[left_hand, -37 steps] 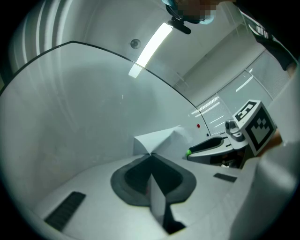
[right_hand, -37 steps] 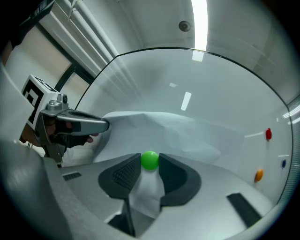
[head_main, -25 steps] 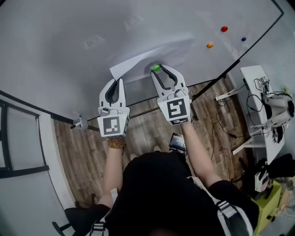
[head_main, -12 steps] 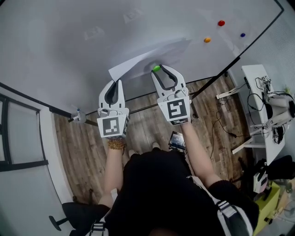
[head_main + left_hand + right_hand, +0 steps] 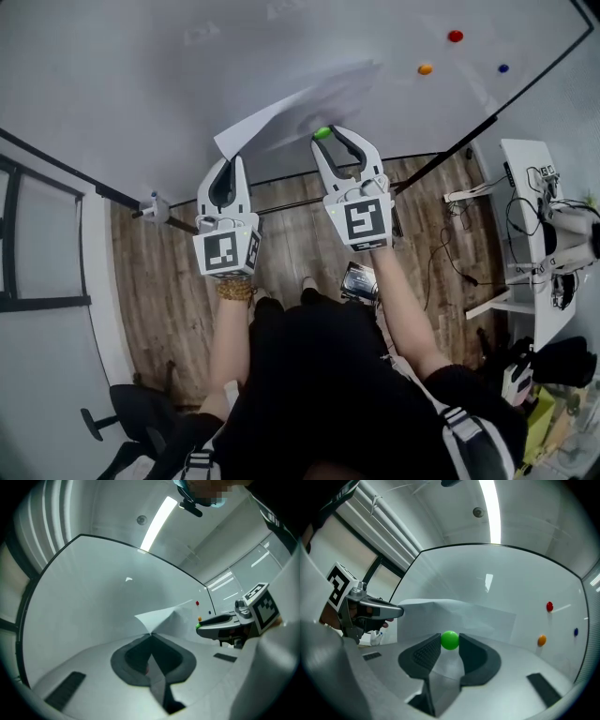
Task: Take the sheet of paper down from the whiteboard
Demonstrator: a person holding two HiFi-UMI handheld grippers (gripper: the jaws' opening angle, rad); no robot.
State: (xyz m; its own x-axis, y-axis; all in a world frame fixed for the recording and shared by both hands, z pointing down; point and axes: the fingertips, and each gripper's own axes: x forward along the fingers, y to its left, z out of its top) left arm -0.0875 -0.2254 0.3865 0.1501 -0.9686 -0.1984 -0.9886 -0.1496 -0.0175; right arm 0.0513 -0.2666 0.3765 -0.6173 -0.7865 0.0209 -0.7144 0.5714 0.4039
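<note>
Both tools holding at the whiteboard, one on paper, one on a magnet

The left tool (image 5: pixel 151 634) is pinching, jaws closed, the left corner of the sheet of paper (image 5: pixel 300 108), which is peeling off the whiteboard (image 5: pixel 141 75) there, its long axis running away to the right. The right tool (image 5: pixel 450 645) is clamping the green magnet (image 5: pixel 450 640) at the sheet's lower edge. Pulling that magnet away is probably what frees the sheet.
</note>
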